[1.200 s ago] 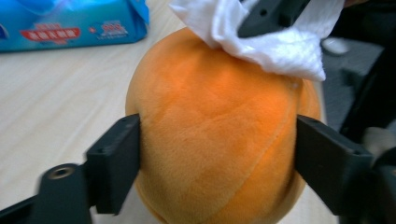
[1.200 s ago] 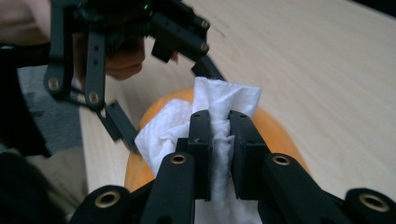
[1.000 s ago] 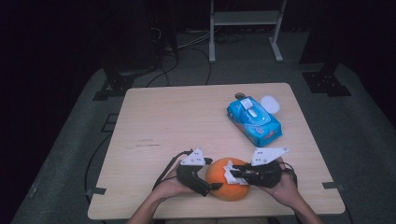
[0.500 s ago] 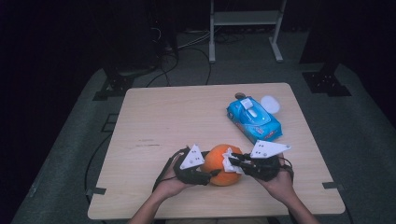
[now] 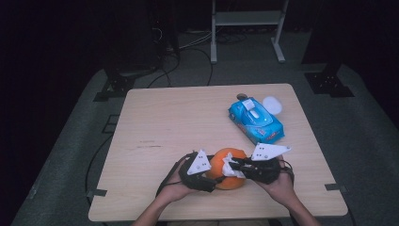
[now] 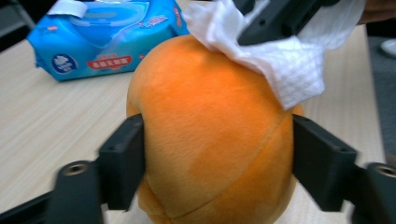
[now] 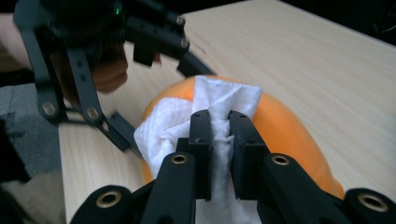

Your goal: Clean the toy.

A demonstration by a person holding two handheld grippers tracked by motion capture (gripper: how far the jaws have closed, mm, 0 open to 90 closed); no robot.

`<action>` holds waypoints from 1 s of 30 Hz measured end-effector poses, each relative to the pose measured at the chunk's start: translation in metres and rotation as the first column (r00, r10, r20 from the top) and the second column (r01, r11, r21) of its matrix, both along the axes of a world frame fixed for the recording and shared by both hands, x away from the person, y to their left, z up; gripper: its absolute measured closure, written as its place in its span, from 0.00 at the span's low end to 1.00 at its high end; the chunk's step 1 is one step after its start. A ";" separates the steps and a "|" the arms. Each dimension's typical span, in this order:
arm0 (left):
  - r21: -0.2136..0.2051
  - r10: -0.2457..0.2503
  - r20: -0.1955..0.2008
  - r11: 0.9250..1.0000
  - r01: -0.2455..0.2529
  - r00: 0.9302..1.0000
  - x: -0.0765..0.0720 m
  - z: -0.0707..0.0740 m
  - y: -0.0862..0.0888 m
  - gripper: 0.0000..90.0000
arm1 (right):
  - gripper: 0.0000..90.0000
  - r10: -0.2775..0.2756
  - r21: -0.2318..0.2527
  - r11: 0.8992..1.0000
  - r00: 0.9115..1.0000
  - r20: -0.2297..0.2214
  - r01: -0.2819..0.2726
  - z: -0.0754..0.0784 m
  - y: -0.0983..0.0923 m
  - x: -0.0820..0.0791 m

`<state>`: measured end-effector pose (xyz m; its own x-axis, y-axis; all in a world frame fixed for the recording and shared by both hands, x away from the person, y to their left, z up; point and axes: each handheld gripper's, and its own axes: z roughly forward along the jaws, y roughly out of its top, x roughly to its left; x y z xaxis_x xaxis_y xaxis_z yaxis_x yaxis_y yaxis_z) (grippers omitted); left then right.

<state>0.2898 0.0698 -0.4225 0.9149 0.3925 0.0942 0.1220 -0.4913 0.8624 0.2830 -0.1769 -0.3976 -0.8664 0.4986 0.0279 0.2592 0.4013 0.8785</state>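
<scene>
Right gripper (image 7: 219, 123): jaws pinched tight on white wipe (image 7: 212, 105), wipe pressed against top of orange plush ball (image 5: 228, 167), tool pointing in from ball's right. Left gripper (image 6: 217, 158): jaws just widened again, yet straddling ball's flanks and touching it, steadying from ball's left. Ball on table (image 5: 188, 117) near front edge, between both hands. Blue wipe pack (image 5: 256, 120) well behind ball, toward far right. Next stroke likely across ball's crown, toward left gripper.

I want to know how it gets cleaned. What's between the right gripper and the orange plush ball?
A white wipe, pinched in the right gripper and lying on the orange plush ball, as the right gripper view shows.
</scene>
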 end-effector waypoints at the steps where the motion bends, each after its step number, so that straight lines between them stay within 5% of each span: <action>1: -0.018 -0.003 -0.016 1.000 0.003 1.000 0.003 0.000 0.003 0.22 | 0.88 0.004 -0.015 1.000 1.000 -0.002 -0.004 -0.002 -0.002 0.000; 6: -0.108 0.009 -0.154 0.994 -0.026 0.988 0.016 -0.009 0.009 0.19 | 0.88 -0.011 -0.020 1.000 1.000 -0.020 0.011 -0.006 -0.014 0.003; 11: -0.099 0.004 -0.129 0.995 -0.017 0.992 0.013 -0.007 0.006 0.34 | 0.88 -0.022 -0.018 1.000 1.000 -0.010 0.022 -0.003 -0.010 0.002; 16: -0.036 0.005 -0.071 0.999 -0.008 0.997 0.002 -0.003 -0.002 0.35 | 0.88 0.009 -0.039 0.999 0.999 0.050 -0.008 0.009 0.004 -0.003; 21: -0.050 -0.028 -0.074 0.998 0.025 0.997 0.003 -0.005 0.000 0.33 | 0.88 -0.021 -0.055 0.998 0.999 0.035 0.023 0.004 -0.013 0.002; 24: -0.069 -0.053 -0.097 0.997 0.047 0.994 0.006 -0.006 0.003 0.26 | 0.88 -0.005 -0.053 0.999 1.000 0.007 0.006 0.000 -0.024 0.000; 27: -0.100 -0.040 -0.168 0.995 0.023 0.985 0.014 -0.011 0.006 0.19 | 0.88 -0.002 -0.068 0.998 1.000 -0.003 0.002 -0.003 -0.028 -0.001; 30: -0.110 -0.039 -0.175 0.994 0.020 0.984 0.014 -0.013 0.005 0.27 | 0.88 -0.006 -0.070 0.998 1.000 0.005 0.007 -0.003 -0.026 -0.001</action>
<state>0.3037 0.0752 -0.4354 0.9248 0.3639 -0.1112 0.2640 -0.4032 0.8762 0.2821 -0.2031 -0.4002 -0.8633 0.5046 -0.0114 0.2577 0.4599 0.8498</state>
